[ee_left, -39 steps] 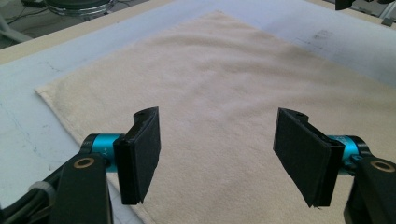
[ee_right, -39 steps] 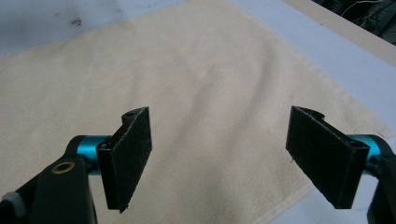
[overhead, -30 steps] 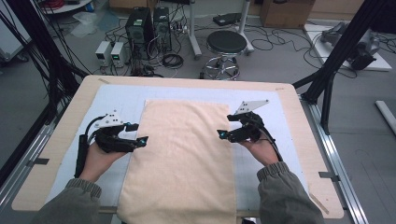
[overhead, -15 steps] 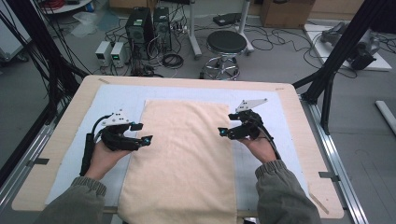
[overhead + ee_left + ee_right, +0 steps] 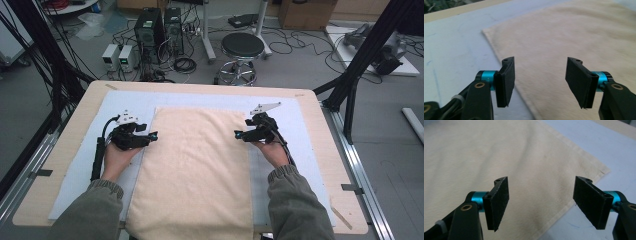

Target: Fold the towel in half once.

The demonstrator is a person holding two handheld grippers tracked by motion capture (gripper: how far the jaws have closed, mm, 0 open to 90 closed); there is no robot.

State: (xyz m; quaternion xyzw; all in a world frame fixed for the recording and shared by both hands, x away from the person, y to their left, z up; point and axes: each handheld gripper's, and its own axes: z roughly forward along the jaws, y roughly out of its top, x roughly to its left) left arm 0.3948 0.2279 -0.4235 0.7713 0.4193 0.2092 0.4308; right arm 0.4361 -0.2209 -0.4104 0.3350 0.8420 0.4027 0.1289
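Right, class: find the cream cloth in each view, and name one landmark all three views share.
High view: cloth lies mid-table, running to the near edge.
Left gripper view: cloth covers the right and centre.
Right gripper view: cloth covers the left and centre.
Shared landmark: the pale blue mat under it.

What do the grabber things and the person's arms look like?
Each gripper, left gripper and right gripper, is black with flat black pads, turquoise rings and brass-coloured screws. Each carries a grey three-cornered plate and trails a black cable. The sleeves are olive green.
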